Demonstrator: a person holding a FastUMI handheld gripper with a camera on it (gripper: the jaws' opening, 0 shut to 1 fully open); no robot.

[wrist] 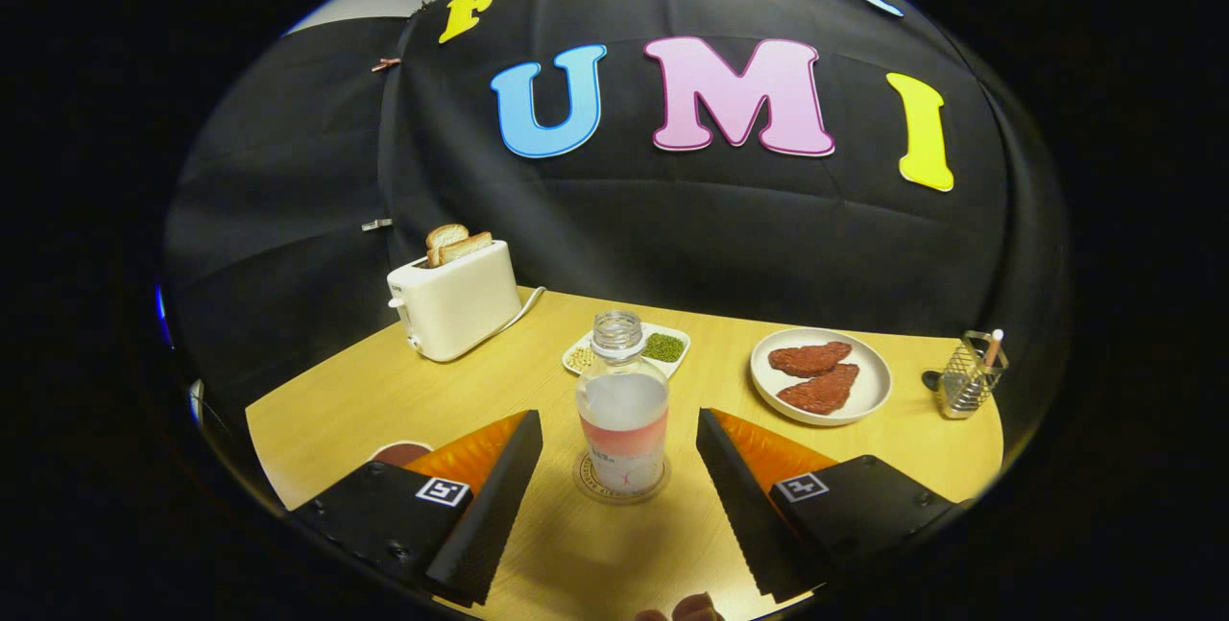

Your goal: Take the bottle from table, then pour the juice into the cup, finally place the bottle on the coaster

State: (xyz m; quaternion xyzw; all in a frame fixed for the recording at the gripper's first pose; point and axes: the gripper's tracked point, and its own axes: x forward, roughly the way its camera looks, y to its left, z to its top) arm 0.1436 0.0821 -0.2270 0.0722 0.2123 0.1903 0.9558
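Spread wide on either side of the bottle, the hand-held gripper [619, 453] has both fingers clear of it, with bare wood showing between each finger and the glass, so nothing is clamped. In the gripper view the bottle [622, 410] stands upright between the fingers, uncapped, its threaded neck open at the top; the upper part looks clear and a pale label wraps the lower body, and I cannot tell how much liquid it holds. It sits on a round coaster [620, 484], whose rim shows as a thin ring around the bottle's base. Just beside the left finger, half hidden behind it, a small round white rim with a dark inside [400, 452] peeks out; it may be the cup, though too little shows to be sure. Beyond the bottle, on the wooden bench [355, 400], lies a small white rectangular dish [672, 331] with pale beans in one part and green ones in the other. Farther left and back stands a cream toaster [454, 304] with two slices of bread [457, 244] sticking up from its slots, its cord trailing toward the wall. Right of the dish is a white round plate [869, 391] carrying two reddish-brown pieces of meat [814, 373], one behind the other. Near the bench's far right corner stands a wire holder [968, 376] with a pale stick leaning in it. At the near edge, between the fingers' bases, a person's fingertips [693, 609] just show.
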